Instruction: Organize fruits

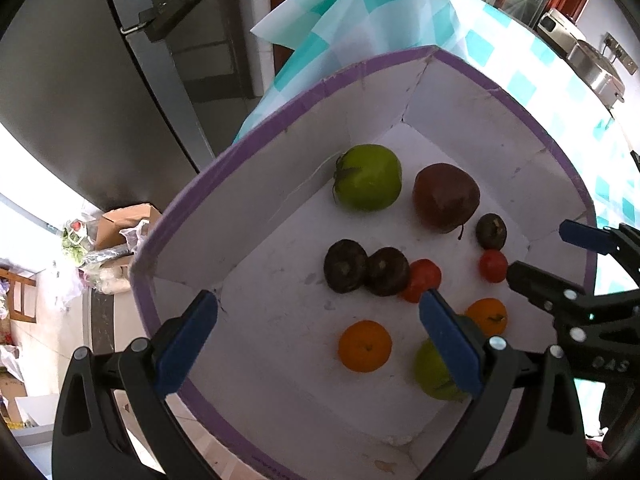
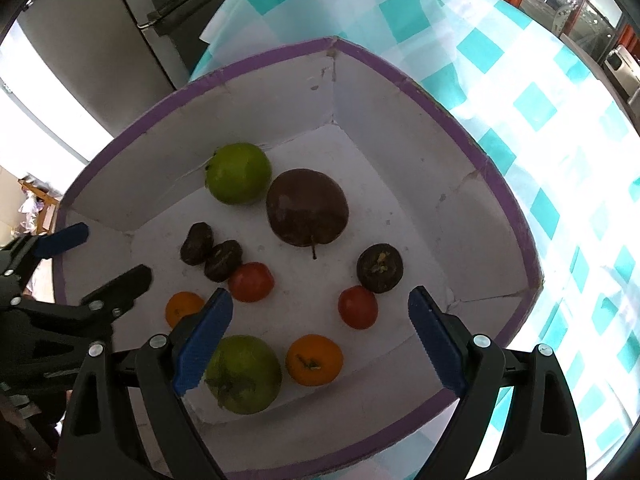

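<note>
White cardboard box [image 2: 400, 152] with purple rim holds every fruit in view: two green fruits [image 2: 238, 173], a dark apple [image 2: 307, 207], two tomatoes [image 2: 251, 281], two oranges [image 2: 314, 359], three dark fruits [image 2: 379, 268], loosely paired but unsorted. Left gripper [image 1: 316, 344] and right gripper [image 2: 316, 336] hover above, fingers spread, holding nothing. Sorting appears barely begun. A blue pad partly hides one green fruit and one orange.

A white box with a purple rim [image 2: 472, 136] holds loose fruit: two green fruits [image 2: 238, 173] [image 2: 243, 374], a dark red apple [image 2: 307, 207] with its stem toward the viewer, three small dark brown fruits [image 2: 380, 268], two red tomatoes [image 2: 357, 307] and two oranges [image 2: 314, 359].
</note>
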The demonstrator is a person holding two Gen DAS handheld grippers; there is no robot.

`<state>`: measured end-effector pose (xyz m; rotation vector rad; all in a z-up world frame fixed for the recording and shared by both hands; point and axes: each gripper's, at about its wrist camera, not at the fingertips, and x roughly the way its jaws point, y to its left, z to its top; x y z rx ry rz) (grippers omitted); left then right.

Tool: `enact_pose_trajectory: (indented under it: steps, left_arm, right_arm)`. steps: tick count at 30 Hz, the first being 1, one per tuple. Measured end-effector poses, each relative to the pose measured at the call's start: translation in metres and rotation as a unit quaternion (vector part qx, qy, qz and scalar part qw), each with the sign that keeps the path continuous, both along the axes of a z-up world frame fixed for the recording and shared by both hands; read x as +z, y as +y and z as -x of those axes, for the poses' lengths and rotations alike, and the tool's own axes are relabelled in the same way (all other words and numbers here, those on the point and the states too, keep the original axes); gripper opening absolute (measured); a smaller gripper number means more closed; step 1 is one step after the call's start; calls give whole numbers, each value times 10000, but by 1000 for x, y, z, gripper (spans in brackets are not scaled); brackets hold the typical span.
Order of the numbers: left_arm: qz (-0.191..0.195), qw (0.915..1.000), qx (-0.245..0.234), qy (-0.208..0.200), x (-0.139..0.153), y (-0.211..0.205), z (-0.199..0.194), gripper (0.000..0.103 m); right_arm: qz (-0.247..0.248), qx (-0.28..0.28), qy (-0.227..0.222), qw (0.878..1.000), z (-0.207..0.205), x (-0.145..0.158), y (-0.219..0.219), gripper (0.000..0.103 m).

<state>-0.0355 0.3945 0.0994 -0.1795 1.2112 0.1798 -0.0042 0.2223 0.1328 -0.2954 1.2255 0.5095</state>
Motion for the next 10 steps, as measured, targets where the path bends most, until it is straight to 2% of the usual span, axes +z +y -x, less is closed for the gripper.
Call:
enact_pose_trajectory:
  steps: [2,6,10]
  left_arm:
    - [-270,9996,13,100,-1,-7,1,101]
    - [-467,9984,32,322,5,-23,4,101]
    - [-765,9968,109,195,25,-50,15,101]
  right_arm:
    - [-46,99,-55,9999,5,4,0,87]
    - [-219,241,-240,9992,16,19,-9,87]
    - [-638,304,-556,9959,30,46,-40,87]
